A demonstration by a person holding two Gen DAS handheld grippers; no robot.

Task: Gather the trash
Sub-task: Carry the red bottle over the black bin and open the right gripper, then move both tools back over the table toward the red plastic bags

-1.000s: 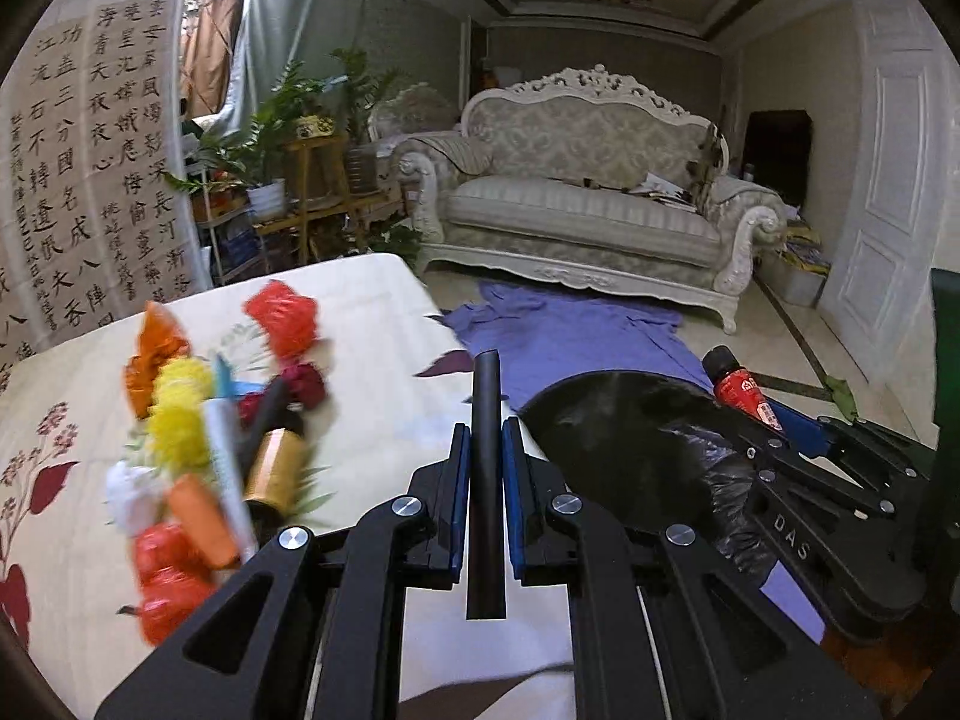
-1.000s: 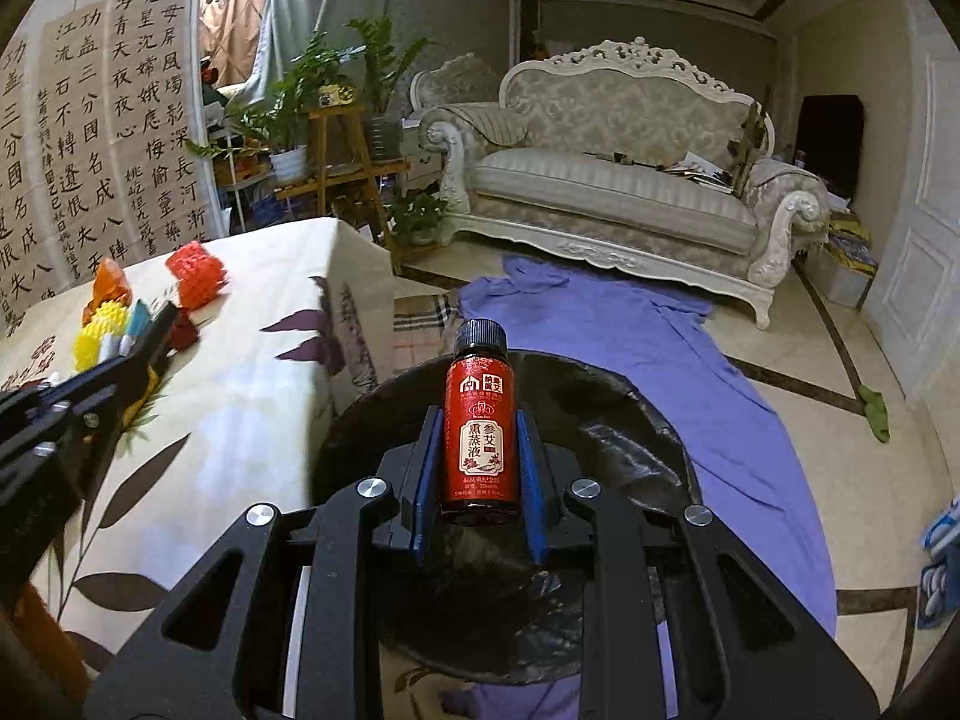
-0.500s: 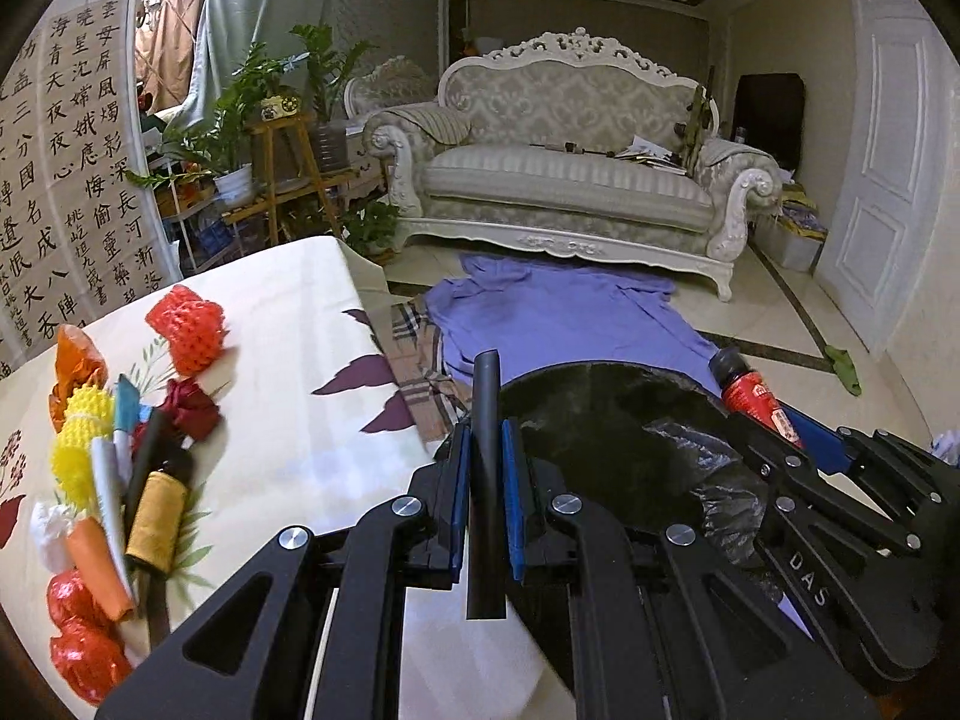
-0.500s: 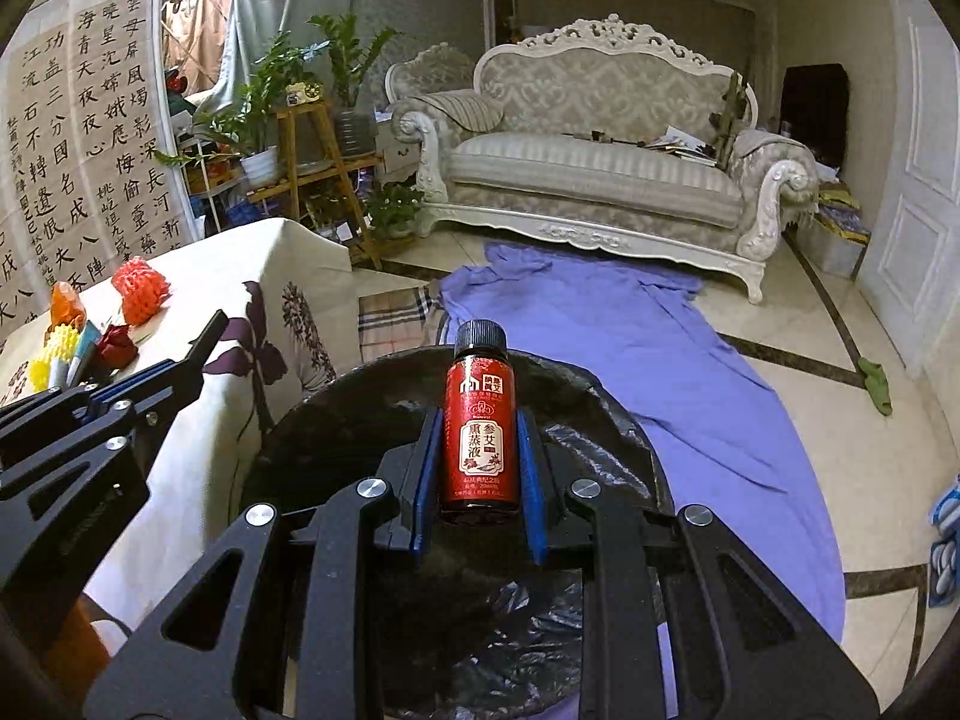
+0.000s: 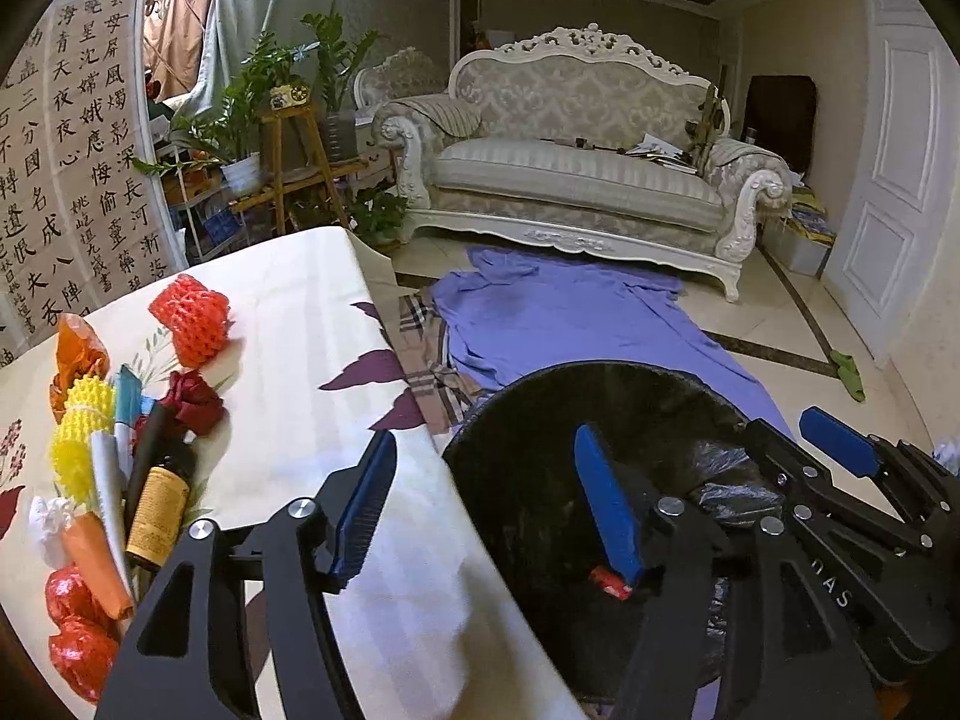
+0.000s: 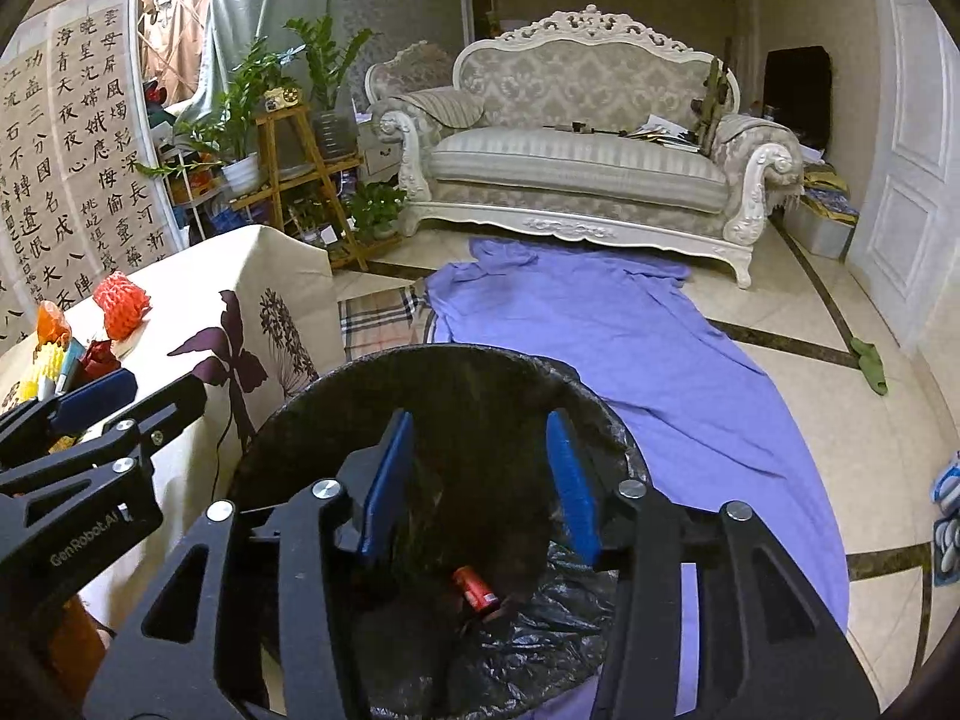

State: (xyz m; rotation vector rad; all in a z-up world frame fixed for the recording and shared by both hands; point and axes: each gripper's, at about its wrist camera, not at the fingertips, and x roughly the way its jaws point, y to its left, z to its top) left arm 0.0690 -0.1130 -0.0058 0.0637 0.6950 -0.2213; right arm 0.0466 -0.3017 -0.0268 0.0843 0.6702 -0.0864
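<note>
Left tongs (image 5: 486, 492): gaping wide apart, gripping nothing, hanging over the counter's edge and the bin's rim.
Right tongs (image 6: 480, 474): spread apart and empty, hovering over the bin's mouth.
Bin (image 6: 336, 384): standing on the floor just beside the counter, lined with a black bag.
Red bottle (image 6: 474, 587): lying on its side at the bottom of the bin.
Counter (image 5: 300, 324): wearing a cream floral cloth.
Trash pile (image 5: 114, 438): sitting at the counter's left, red and yellow foam nets, wrappers and a brown bottle (image 5: 157, 507) bunched together.
</note>
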